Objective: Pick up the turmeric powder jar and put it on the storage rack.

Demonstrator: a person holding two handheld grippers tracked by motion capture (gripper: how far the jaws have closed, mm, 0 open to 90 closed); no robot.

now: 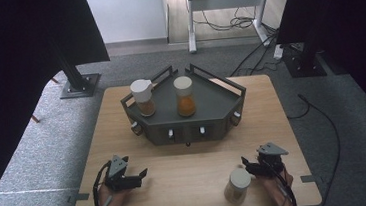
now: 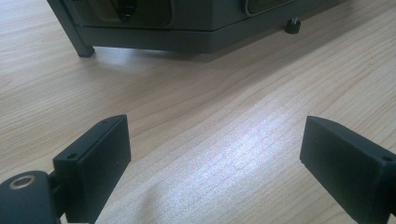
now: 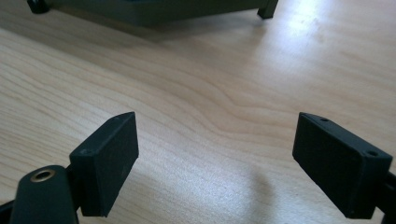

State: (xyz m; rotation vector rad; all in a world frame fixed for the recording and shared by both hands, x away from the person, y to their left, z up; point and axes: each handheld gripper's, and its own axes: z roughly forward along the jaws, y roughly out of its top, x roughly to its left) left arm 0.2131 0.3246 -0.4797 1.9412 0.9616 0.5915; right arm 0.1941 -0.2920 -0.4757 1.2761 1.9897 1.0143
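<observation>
A dark grey corner rack [image 1: 212,111] stands at the middle back of the wooden table [image 1: 186,168]. On it are two white-lidded jars: one with brown contents [image 1: 143,97] at the left, one with orange contents [image 1: 184,96] at the right. A third white-lidded jar [image 1: 237,184] stands near the table's front edge, just left of my right gripper [image 1: 246,163]. My left gripper [image 1: 142,175] rests at the front left. Both stand open with bare wood between their jaws [image 2: 215,154] [image 3: 215,149]. The rack's base [image 2: 187,28] [image 3: 154,9] lies ahead in both gripper views.
The rack has small knobs along its front face [image 1: 171,133]. A screw foot [image 2: 292,25] shows under the rack. Black stands [image 1: 76,77] and cables [image 1: 323,121] lie on the grey floor around the table.
</observation>
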